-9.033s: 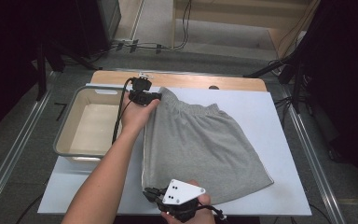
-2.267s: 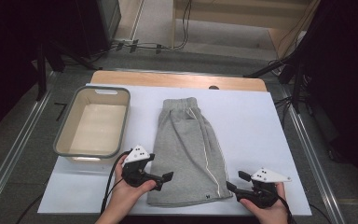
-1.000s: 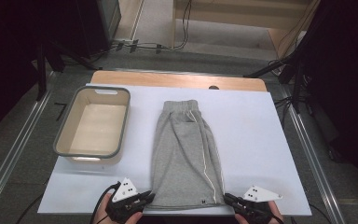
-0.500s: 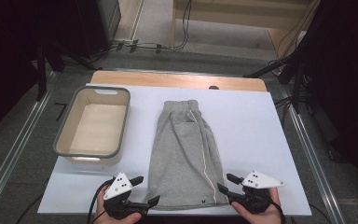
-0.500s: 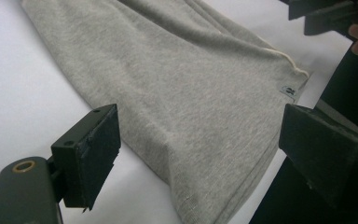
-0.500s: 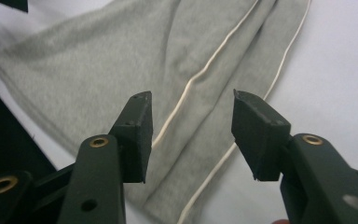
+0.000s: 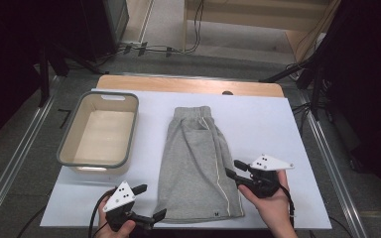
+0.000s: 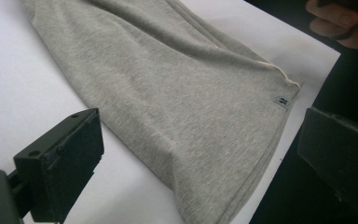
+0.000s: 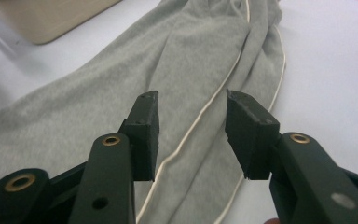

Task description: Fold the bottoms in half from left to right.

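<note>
Grey shorts (image 7: 198, 163) with a cream side stripe lie folded lengthwise on the white table cover, waistband at the far end. My left gripper (image 7: 149, 202) is open at the hem's left corner near the front edge; in the left gripper view its wide jaws frame the hem (image 8: 205, 140) and a small label (image 8: 282, 100). My right gripper (image 7: 231, 170) is open at the shorts' right edge beside the stripe. In the right gripper view the jaws stand apart above the stripe (image 9: 200, 126), holding nothing.
A beige bin (image 7: 64, 153) with a grey rim stands empty at the left of the table. A wooden strip (image 7: 188, 84) runs along the far edge. Bare white cover (image 7: 273, 124) lies right of the shorts. Cables trail on the floor beyond.
Both grippers have come up from the front edge toward the shorts; the right one moved farther, onto the right edge. The shorts, earlier spread wide, lie folded.
</note>
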Motion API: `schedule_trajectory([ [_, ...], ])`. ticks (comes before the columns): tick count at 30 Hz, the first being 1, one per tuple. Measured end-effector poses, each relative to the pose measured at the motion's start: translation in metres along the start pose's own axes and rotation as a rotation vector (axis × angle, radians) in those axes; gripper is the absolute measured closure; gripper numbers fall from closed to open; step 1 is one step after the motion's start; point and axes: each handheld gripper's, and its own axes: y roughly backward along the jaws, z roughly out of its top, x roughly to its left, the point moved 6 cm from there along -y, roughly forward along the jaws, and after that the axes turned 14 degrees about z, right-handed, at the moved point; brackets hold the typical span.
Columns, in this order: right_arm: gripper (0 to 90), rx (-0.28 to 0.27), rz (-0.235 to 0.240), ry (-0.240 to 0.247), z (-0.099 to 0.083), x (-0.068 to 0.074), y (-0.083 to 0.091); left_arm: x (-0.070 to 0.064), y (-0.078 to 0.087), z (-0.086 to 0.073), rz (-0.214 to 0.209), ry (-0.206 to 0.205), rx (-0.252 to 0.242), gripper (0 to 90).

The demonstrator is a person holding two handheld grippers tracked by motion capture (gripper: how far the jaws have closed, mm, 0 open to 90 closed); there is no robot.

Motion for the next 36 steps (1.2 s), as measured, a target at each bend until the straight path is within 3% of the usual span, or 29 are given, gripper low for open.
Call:
schedule_trajectory([
  [8, 55.7, 0.018, -0.005, 0.009, 0.017, -0.016, -0.027, 0.000, 0.001, 0.000, 0.014, -0.009, -0.004, 0.5],
  [10, 56.0, 0.028, -0.008, -0.004, 0.019, -0.023, -0.034, 0.001, 0.000, -0.001, 0.028, -0.010, 0.000, 0.5],
  [19, 57.2, 0.073, -0.060, -0.043, 0.026, -0.055, -0.060, 0.001, 0.000, -0.002, 0.014, -0.003, 0.001, 0.5],
  [27, 59.9, 0.071, -0.076, -0.092, 0.036, -0.080, -0.080, 0.000, -0.001, -0.004, 0.005, -0.005, 0.007, 0.5],
  [36, 62.5, 0.090, -0.091, -0.126, 0.039, -0.086, -0.102, 0.003, 0.000, -0.005, 0.004, -0.003, 0.016, 0.5],
])
